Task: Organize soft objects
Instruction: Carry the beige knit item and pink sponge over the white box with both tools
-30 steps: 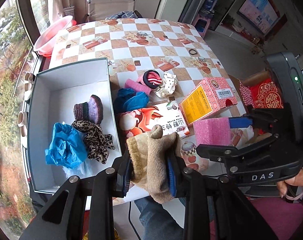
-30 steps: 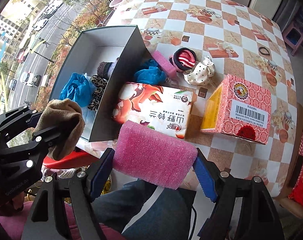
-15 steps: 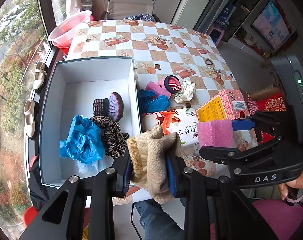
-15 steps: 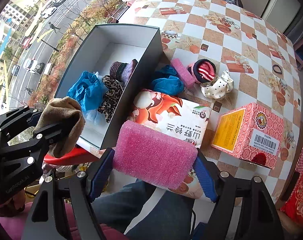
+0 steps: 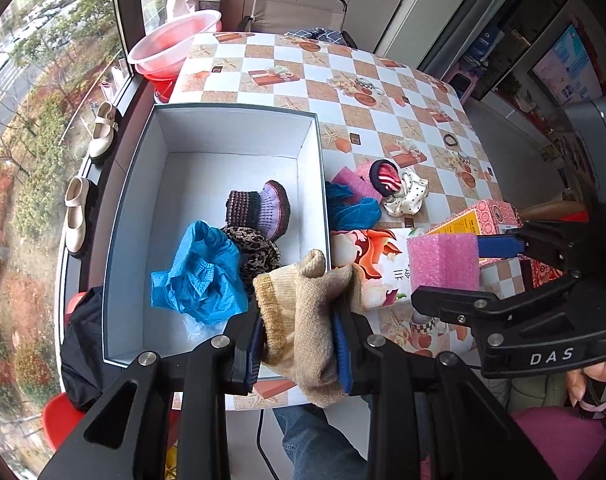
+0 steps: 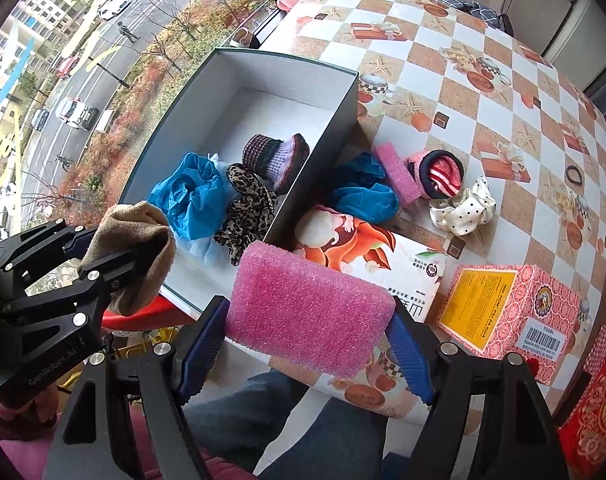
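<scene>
Left gripper clamped on beige sock, jaws squeezing it above box near edge. Right gripper jaws pinching pink foam block over table; tissue pack partly hidden.

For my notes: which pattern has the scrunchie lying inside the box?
Leopard print, brown and black, on the scrunchie in the box; clearest in the right wrist view.
</scene>
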A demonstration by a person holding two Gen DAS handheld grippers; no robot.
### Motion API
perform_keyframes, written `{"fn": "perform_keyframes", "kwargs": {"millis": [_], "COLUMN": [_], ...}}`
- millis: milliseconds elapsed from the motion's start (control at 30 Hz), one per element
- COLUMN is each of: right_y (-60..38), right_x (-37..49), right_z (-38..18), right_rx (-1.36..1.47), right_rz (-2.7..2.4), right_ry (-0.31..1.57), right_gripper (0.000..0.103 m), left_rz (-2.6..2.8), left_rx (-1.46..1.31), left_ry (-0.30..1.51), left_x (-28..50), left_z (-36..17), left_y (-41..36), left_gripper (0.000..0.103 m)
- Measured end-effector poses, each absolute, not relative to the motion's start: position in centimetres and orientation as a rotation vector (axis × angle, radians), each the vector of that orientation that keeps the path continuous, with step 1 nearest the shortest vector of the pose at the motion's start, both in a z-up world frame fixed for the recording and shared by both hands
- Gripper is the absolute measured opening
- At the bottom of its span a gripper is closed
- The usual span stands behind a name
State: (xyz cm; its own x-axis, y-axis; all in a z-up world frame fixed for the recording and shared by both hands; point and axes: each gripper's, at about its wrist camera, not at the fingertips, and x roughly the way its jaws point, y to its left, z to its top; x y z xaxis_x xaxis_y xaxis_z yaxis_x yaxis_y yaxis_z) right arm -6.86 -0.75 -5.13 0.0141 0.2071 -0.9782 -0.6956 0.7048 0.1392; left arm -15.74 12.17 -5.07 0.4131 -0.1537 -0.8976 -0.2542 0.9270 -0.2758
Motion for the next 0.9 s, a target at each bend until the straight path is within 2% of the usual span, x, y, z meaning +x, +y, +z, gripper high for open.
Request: {"fn": "perform_keyframes", "kwargs": {"millis": [633,900], "right_y": [5.3,7.6], "right_x": [-5.9,-5.6], "right_z": [-4.8,-5.4], "right_rx": [-0.489,-0.52], "right_rz": [0.845,0.879], "right_ry": [1.365,1.368], "right_gripper": [0.079,0.079], "left_rz": [0.248,0.274], "left_rx": [-0.481,-0.499], "left_ry": [1.16,1.199], "left_x": [-16.1,-16.4], "left_z": [-6.6,-8.3], "left_y": [18.5,18.7], "left_gripper": [0.033,0.033]}}
